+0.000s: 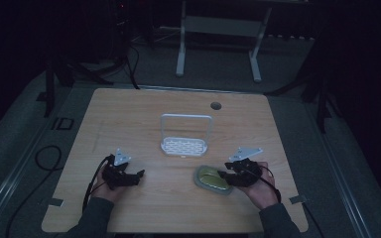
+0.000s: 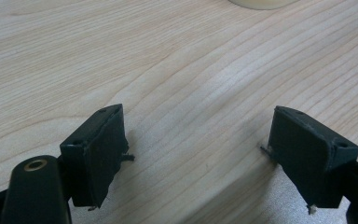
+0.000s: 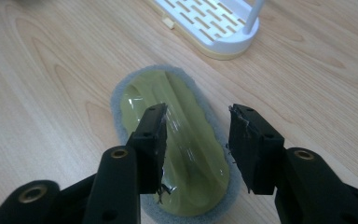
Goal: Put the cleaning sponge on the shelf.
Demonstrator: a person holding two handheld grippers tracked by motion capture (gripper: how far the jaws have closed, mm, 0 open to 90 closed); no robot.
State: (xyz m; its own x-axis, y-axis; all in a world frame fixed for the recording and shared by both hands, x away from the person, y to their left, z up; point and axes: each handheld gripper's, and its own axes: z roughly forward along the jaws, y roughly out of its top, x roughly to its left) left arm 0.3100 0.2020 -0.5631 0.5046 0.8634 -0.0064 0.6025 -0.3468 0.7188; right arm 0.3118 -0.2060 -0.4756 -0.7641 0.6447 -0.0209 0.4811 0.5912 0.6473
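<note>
Glossy sponge (image 3: 177, 140) on matt wooden table (image 3: 51, 93)

1. The left gripper (image 2: 193, 154) has its two black jaws far apart, with nothing between them.
2. Under them is the light wooden table (image 2: 182, 70).
3. A pale round thing (image 2: 261, 3) peeks in at the top edge.

Near end of the scrubbing pad (image 3: 177, 140) behind the right gripper (image 3: 196, 144), rack (image 3: 209, 23) cropped above
</note>
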